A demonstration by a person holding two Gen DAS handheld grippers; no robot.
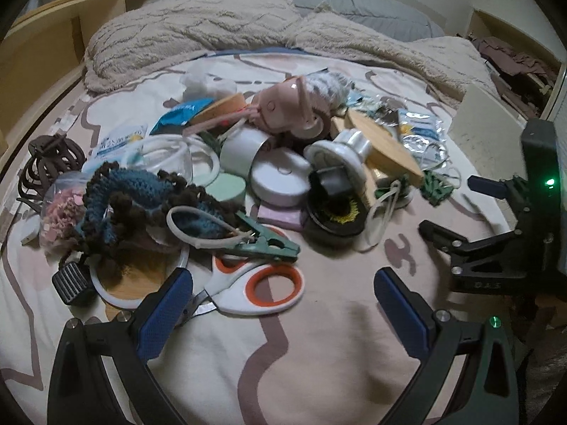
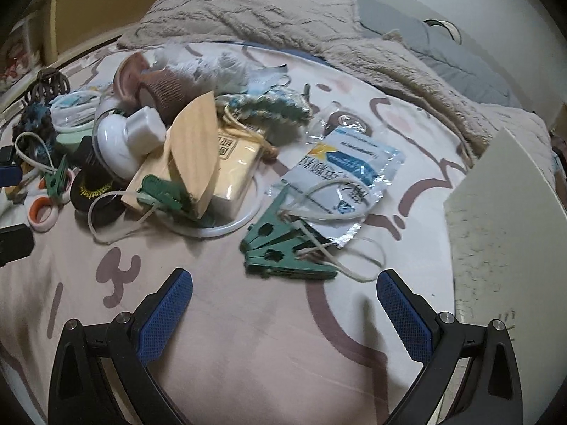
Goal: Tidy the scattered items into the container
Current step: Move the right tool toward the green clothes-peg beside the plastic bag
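A heap of small items lies on a patterned bed sheet. In the left wrist view, white-and-orange scissors (image 1: pixel 255 288) lie just ahead of my open, empty left gripper (image 1: pixel 283 283), with a green clip (image 1: pixel 264 242) and a blue-brown knitted piece (image 1: pixel 141 198) behind. My right gripper (image 1: pixel 457 205) shows at the right of that view. In the right wrist view my open, empty right gripper (image 2: pixel 283 283) hovers just short of a bundle of green clips (image 2: pixel 283 248) and a foil packet (image 2: pixel 347 177). A beige container (image 2: pixel 506 219) stands at the right; it also shows in the left wrist view (image 1: pixel 485 120).
A fluffy beige blanket (image 1: pixel 212 24) and grey pillows (image 1: pixel 354 3) lie at the back of the bed. Wooden shelves (image 1: pixel 46 46) stand at the left. A white round box (image 1: pixel 280 177), a wooden block (image 2: pixel 195 148) and a pink gadget (image 1: pixel 283 109) sit in the heap.
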